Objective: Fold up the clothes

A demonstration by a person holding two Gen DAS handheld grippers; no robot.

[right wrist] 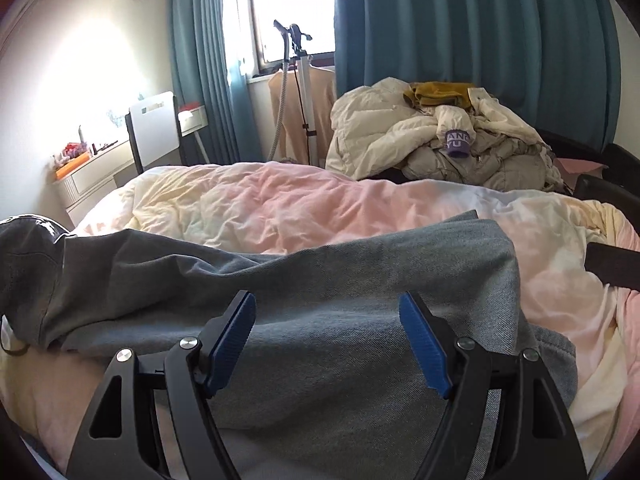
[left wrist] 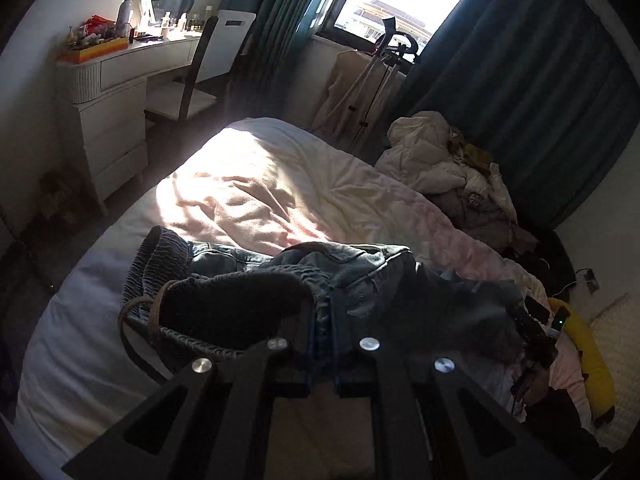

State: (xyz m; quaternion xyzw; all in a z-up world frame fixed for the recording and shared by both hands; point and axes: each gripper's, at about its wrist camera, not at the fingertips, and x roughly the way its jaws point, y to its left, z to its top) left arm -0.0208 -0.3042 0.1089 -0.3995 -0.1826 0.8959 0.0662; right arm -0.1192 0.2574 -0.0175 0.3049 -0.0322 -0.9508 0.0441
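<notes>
While the left gripper (left wrist: 323,360) pinches the waistband of the jeans (left wrist: 320,276), the right gripper (right wrist: 327,344) hangs spread over a leg of them.

Item: one pair of grey-blue jeans (right wrist: 320,300), elastic waist, dark drawstring (left wrist: 138,320); lying across the pink-and-cream duvet (right wrist: 300,204) on the bed. Left jaws closed on denim; right jaws wide apart, blue pads (right wrist: 234,344) clear of the cloth. Beyond: pile of pale jackets (right wrist: 420,140), teal curtains (right wrist: 460,40), white dressing table (left wrist: 112,92).

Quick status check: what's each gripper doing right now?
Left gripper: shut on the jeans at the waistband.
Right gripper: open, jaws spread over the jeans' leg, holding nothing.
</notes>
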